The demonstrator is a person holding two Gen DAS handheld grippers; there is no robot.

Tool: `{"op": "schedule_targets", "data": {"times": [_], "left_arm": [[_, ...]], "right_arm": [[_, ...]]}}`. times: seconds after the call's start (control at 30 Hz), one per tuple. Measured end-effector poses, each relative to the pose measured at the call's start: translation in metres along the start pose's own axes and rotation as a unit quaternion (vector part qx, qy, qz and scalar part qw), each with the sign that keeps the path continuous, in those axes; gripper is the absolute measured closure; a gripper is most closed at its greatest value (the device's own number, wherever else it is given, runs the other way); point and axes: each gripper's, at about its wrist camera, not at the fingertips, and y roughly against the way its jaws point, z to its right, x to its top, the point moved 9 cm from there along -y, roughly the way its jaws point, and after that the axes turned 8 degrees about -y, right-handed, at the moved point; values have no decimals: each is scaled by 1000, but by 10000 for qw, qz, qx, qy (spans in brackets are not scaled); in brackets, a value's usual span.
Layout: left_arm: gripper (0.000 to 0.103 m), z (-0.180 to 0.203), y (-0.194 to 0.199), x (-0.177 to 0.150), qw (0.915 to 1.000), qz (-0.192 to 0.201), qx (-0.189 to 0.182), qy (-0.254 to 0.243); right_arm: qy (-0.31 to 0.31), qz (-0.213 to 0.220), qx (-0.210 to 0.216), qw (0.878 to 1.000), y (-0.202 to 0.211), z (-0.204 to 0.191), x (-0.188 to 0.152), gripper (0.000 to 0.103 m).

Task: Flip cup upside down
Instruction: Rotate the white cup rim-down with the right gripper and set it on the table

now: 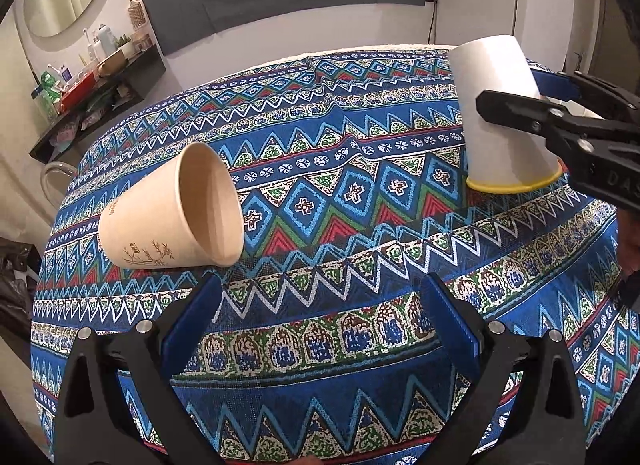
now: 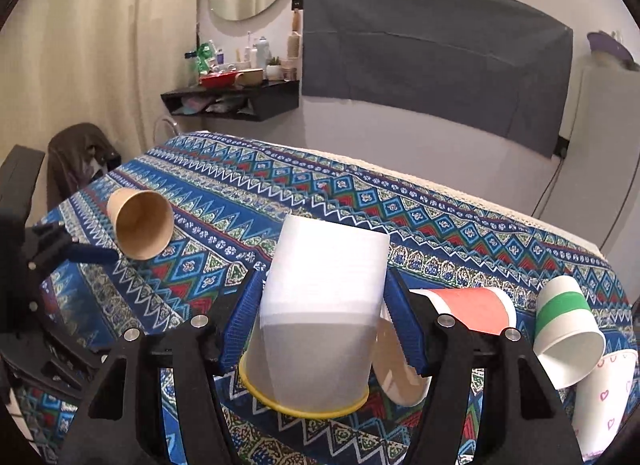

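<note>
- Left wrist view: the left claw (image 1: 320,293) hangs low over the counter (image 1: 320,385), which wears a blue patterned cloth. Its 2 blue pads are wide apart and hold nothing.
- Just ahead of its left finger, a brown paper cup (image 1: 172,211) lies tilted on its side, the mouth turned toward the camera and the right. It touches no finger.
- At the right, the white cup (image 1: 500,105) stands mouth down, with its yellow rim on the cloth and its bottom on top, leaning a little. The right claw (image 1: 532,101) comes in from the right edge and grips it around the wall.
- Behind the counter are a grey cloth on the wall and a black shelf full of bottles.
- Right wrist view: the right claw (image 2: 322,305) is closed on the white cup (image 2: 324,285), 1 blue pad on each side of the wall; the yellow rim is down, near the cloth.
- To the right lie 3 more cups close together: a red-banded cup (image 2: 468,309) on its side, a green-banded cup (image 2: 564,325), and a cup with pink hearts (image 2: 604,405).
- Far left, the brown paper cup (image 2: 140,223) lies beside the left claw (image 2: 80,251).
</note>
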Motion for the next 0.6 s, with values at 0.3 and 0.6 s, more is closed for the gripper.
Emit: {"op": "schedule_targets", "data": {"times": [0.3,0.6], "left_arm": [[6,4,3,-6,9999,-19,102,-59],[6,11,15,-14,9999,-25,170,3]], "right_arm": [[189,4,-116,9998,15,-4,-11,44],[238,-289,-192,9991,18,-4,-26,44]]}}
